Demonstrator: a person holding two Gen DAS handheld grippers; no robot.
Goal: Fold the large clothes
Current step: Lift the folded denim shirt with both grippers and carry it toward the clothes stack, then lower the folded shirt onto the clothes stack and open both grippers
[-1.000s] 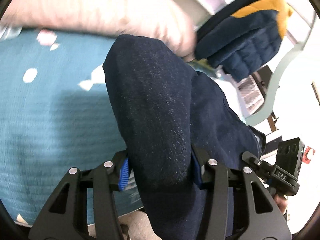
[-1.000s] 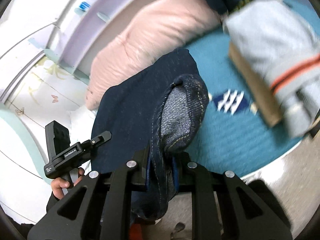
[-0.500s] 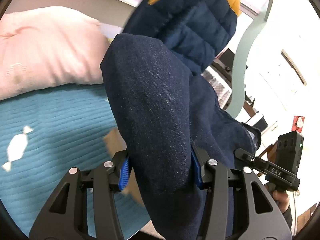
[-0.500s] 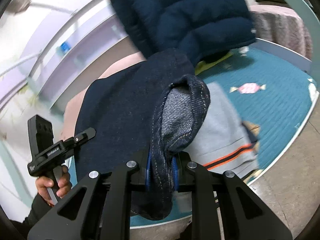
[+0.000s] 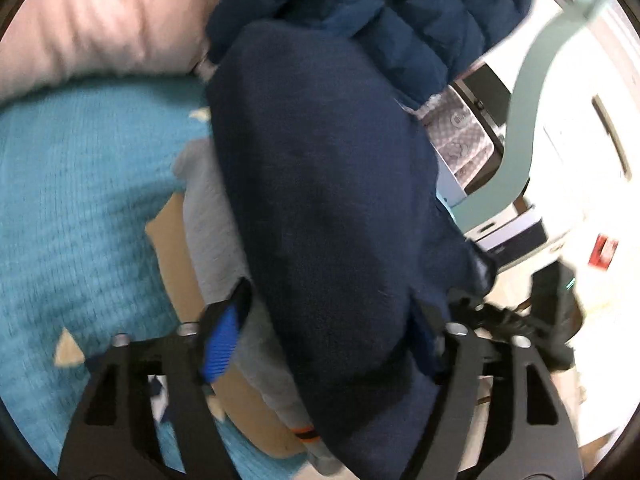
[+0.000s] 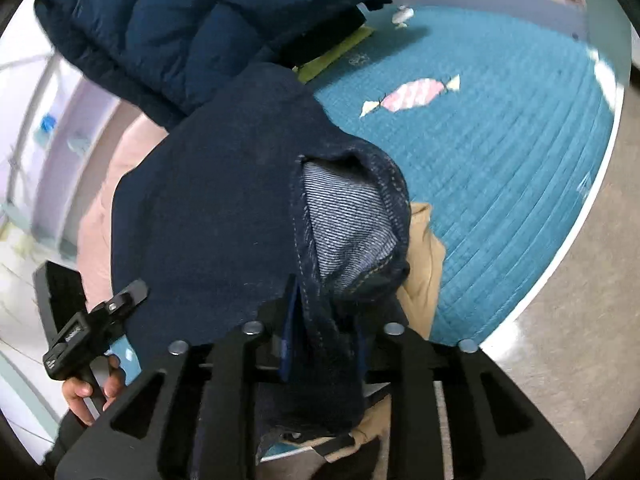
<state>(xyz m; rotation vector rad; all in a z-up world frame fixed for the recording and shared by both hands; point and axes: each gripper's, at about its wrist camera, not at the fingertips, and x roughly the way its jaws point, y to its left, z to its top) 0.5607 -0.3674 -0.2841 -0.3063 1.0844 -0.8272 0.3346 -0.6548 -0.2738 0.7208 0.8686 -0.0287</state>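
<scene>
Dark blue denim jeans (image 5: 328, 200) hang folded between both grippers above the teal bed. My left gripper (image 5: 332, 320) has its jaws spread wide with the denim lying between them; its blue pad (image 5: 222, 336) stands apart from the cloth. My right gripper (image 6: 324, 324) is shut on a bunched jeans edge (image 6: 348, 220), pale inner weave showing. The left gripper also shows in the right wrist view (image 6: 80, 332), held in a hand.
A folded grey garment (image 5: 216, 232) on a tan one (image 5: 180, 264) lies under the jeans on the teal quilt (image 6: 500, 168). A navy puffer jacket (image 6: 192, 28) and a pink pillow (image 5: 100, 28) lie behind. The bed edge and grey floor (image 6: 560, 340) are on the right.
Both grippers carried the jeans over the folded grey and tan stack, closer to the puffer jacket. My left gripper's jaws have spread apart from the denim.
</scene>
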